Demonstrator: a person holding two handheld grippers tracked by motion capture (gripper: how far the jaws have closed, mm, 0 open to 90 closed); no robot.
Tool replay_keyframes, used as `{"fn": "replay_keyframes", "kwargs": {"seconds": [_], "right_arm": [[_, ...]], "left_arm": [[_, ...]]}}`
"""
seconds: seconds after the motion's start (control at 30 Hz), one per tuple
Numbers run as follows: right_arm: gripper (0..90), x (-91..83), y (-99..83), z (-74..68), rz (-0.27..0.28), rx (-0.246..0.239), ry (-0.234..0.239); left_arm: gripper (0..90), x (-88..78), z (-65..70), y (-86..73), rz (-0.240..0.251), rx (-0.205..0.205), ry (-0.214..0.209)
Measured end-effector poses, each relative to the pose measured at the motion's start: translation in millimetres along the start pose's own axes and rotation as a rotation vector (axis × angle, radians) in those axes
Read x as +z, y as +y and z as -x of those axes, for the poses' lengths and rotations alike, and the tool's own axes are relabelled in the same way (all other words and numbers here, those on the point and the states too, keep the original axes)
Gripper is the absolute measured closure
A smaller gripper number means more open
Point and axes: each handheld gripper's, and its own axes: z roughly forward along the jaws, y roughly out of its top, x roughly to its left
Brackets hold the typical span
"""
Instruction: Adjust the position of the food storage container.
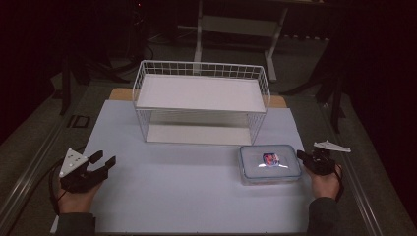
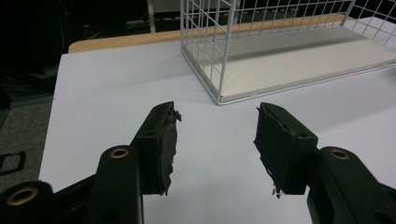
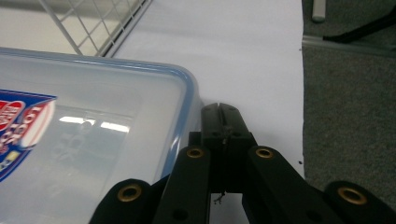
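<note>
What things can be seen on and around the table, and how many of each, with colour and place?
wire rack: one, white, two shelves, far middle of the table
food container: one, clear with a blue-edged lid and a red and blue label, near right, in front of the rack
table sheet: one, pale blue-white, covering the tabletop
metal frame: one, pale, on the floor behind the table
left gripper: one, black, near left, jaws apart with nothing between them
right gripper: one, black, jaws shut, beside the container's right edge
hands: two, at the near edge, each holding one gripper
</note>
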Motion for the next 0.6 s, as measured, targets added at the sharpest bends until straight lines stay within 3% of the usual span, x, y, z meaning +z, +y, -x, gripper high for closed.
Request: {"fn": "replay_keyframes", "kwargs": {"seconds": [0.1, 0.27, 0.5, 0.6], "right_arm": [[90.0, 0.9, -0.8, -4.8, -0.002, -0.008, 0.016], [90.0, 2.8, 0.8, -21.5, -0.02, -0.069, 0.066], [90.0, 1.3, 1.8, -45.4, -0.038, -0.129, 0.168], [90.0, -1.4, 1.5, -52.7, -0.033, -0.129, 0.225]], "left_arm": [[47.6, 0.3, 0.3, 0.2, -0.001, 0.003, -0.001], [47.6, -0.2, 0.8, 0.4, 0.002, 0.002, 0.0], [47.5, 0.2, 0.1, 0.6, -0.001, 0.003, -0.005], [47.5, 0.2, 0.8, 0.9, 0.003, 0.006, -0.01]]}}
